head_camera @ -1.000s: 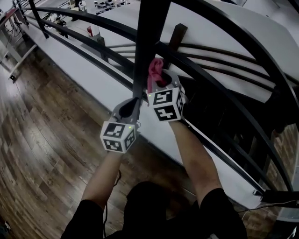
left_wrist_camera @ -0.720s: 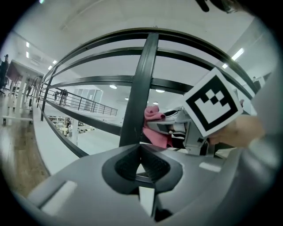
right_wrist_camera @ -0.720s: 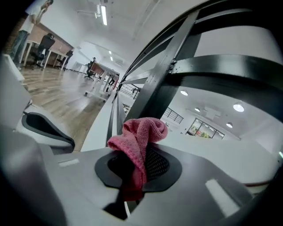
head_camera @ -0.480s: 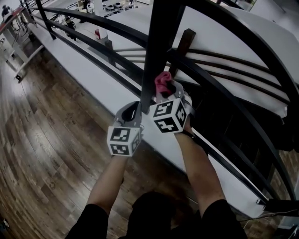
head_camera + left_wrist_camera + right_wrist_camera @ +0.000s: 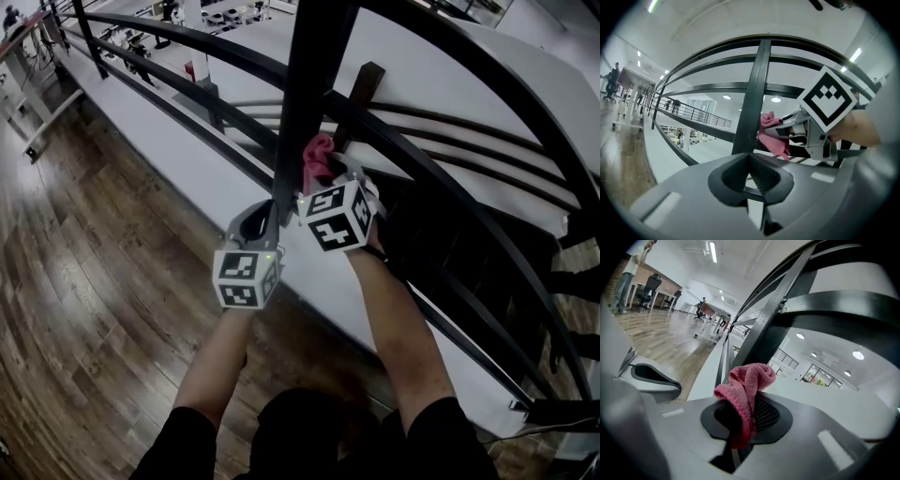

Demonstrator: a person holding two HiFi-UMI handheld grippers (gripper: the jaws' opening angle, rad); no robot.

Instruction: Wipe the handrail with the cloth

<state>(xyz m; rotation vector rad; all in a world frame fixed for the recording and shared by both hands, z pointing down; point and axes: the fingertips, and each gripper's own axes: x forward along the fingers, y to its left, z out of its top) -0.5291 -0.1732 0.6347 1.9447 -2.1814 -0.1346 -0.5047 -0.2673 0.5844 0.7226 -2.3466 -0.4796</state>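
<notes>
Currently seen: a person faces a black handrail (image 5: 206, 45), both arms stretched forward from the lower centre of the frame.
Left arm: the bare forearm (image 5: 217, 361) rises nearly straight up the frame. The left gripper (image 5: 267, 214) sits at the left edge of the upright post (image 5: 307, 94), lower than the other gripper.
Left jaws: together, nothing between them.
Right arm: the bare forearm (image 5: 398, 328) angles up and to the left. The right gripper (image 5: 326, 178) is at the post's right side, its marker cube turned toward the head camera.
Right jaws: clamped on a pink cloth (image 5: 317, 152).
Cloth: bunched, standing out beyond the jaws, touching the post's right edge at mid-frame.
Surroundings: wood floor (image 5: 84, 281) at left.
</notes>
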